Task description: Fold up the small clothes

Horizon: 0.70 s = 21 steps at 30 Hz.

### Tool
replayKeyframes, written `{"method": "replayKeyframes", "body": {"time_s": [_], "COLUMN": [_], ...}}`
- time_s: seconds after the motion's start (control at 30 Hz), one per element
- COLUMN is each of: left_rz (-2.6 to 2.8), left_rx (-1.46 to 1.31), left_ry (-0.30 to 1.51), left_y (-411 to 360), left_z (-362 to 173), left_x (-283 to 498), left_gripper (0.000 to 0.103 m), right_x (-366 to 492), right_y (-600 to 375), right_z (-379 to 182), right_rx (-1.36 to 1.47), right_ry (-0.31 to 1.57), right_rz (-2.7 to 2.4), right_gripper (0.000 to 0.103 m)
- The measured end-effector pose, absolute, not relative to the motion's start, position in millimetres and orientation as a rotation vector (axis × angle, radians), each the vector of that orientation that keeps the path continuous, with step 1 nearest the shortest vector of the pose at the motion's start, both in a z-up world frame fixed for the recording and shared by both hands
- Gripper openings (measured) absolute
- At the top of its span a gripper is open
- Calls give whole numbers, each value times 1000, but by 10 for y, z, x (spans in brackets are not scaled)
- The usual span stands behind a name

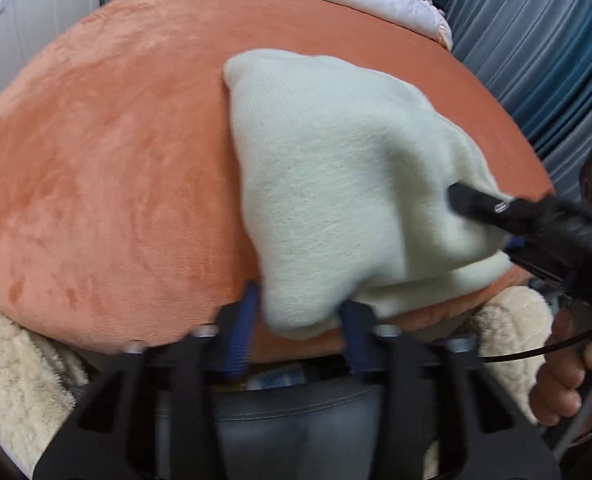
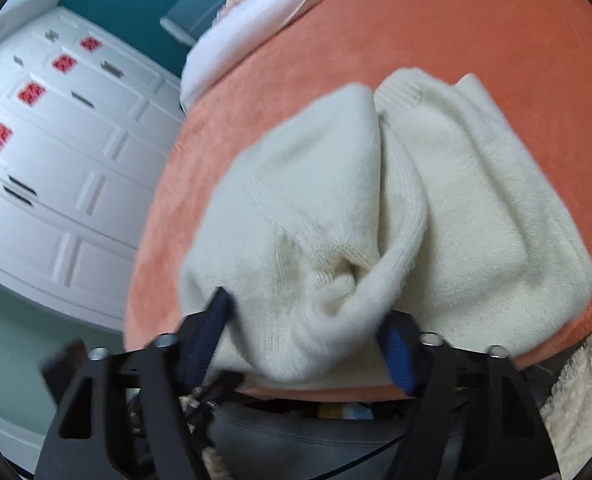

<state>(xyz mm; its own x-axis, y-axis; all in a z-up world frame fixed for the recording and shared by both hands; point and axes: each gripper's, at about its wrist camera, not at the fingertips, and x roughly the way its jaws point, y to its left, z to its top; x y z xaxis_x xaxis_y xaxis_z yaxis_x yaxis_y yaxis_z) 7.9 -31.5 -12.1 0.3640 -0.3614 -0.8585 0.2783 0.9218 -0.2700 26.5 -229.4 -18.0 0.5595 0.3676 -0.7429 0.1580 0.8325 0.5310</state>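
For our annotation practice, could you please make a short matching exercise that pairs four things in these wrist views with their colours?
Things:
1. knit garment
2. bed cover
3. gripper pads
4. wardrobe doors

Colours:
A. blue
B. white with red square marks
C. cream
D. orange

Pairs: 1-C, 2-D, 3-A, 4-B

both wrist views close, angled down, sharing cream garment [image 1: 336, 184].
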Motion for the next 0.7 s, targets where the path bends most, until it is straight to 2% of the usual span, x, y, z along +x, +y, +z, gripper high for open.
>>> {"method": "replayKeyframes", "body": {"time_s": [0.13,0.23,0.3,0.4,0.47,0.57,0.63,0.7], "left_rz": [-452,-520,-529,-519,-493,-475,-450,-433], "left_rx": [-131,-116,-44,6,48,88,59,8], "left_ry": [1067,1039,1037,1109,1112,1111,1118,1123], "left_y": [-347,-497,-679,-877,-939,-914,-782,-596], "left_z": [217,348,283,-9,-31,70,131,190], "left_x": [49,45,54,107,65,-7,-25,-52], "left_gripper": [12,13,14,15,16,28,50,61], "right_x": [86,-127,-152,-35,-139,-202,-214,-308], "right_y": [-2328,-2561,-2750,-3077,-3161,-3126,-3137,-3216], "right_z": [621,987,780,-111,-356,-232,-204,-207], "right_rx": [486,459,424,506,600,607,594,613], "right_ry": [707,587,648,940,966,924,924,921], "right_rz": [138,105,30,-61,-68,-76,-71,-46], "right_gripper": [14,13,13,13,14,15,16,24]}}
